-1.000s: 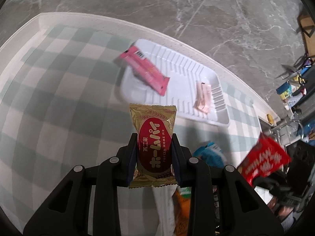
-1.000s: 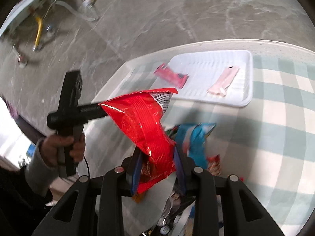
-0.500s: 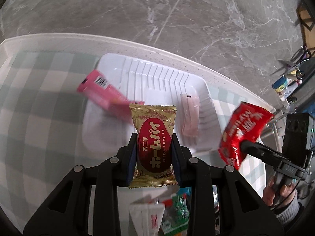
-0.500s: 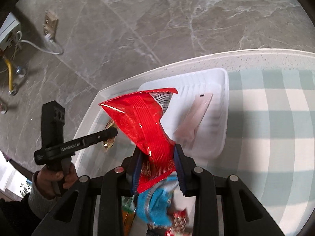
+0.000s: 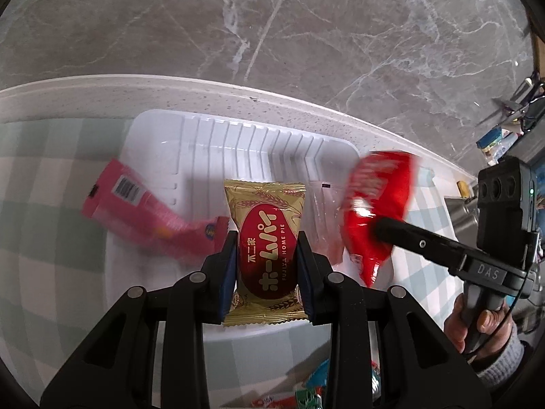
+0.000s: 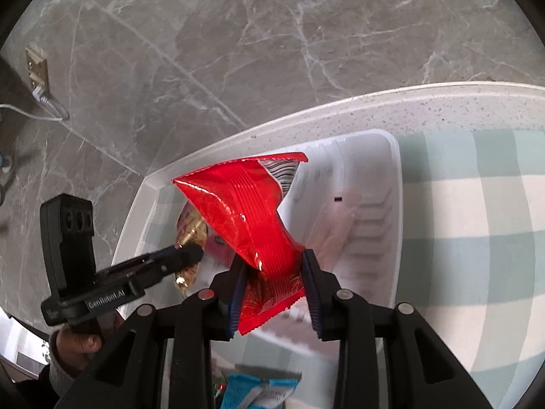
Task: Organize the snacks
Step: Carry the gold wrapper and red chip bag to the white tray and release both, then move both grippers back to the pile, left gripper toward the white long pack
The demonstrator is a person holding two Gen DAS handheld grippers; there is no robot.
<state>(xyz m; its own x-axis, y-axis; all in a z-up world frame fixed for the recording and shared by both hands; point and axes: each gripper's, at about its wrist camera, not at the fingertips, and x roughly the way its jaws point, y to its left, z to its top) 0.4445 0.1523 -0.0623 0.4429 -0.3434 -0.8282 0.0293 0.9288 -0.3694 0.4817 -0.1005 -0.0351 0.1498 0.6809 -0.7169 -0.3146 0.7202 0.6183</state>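
My left gripper is shut on a gold and red Home Pie packet and holds it over the white ribbed tray. My right gripper is shut on a red snack bag and holds it over the same tray. The red bag also shows at the right of the left wrist view. A pink bar lies across the tray's left rim. A pale pink packet lies in the tray. The Home Pie packet shows in the right wrist view.
The tray sits on a green and white checked cloth near the white table edge. Beyond it is grey marble floor. Loose snack packets lie on the cloth below the grippers. Clutter stands at the far right.
Both grippers have moved forward over the tray with their packets. The tray and the pink bar now look nearer and larger. The red bag has moved in over the tray's right side.
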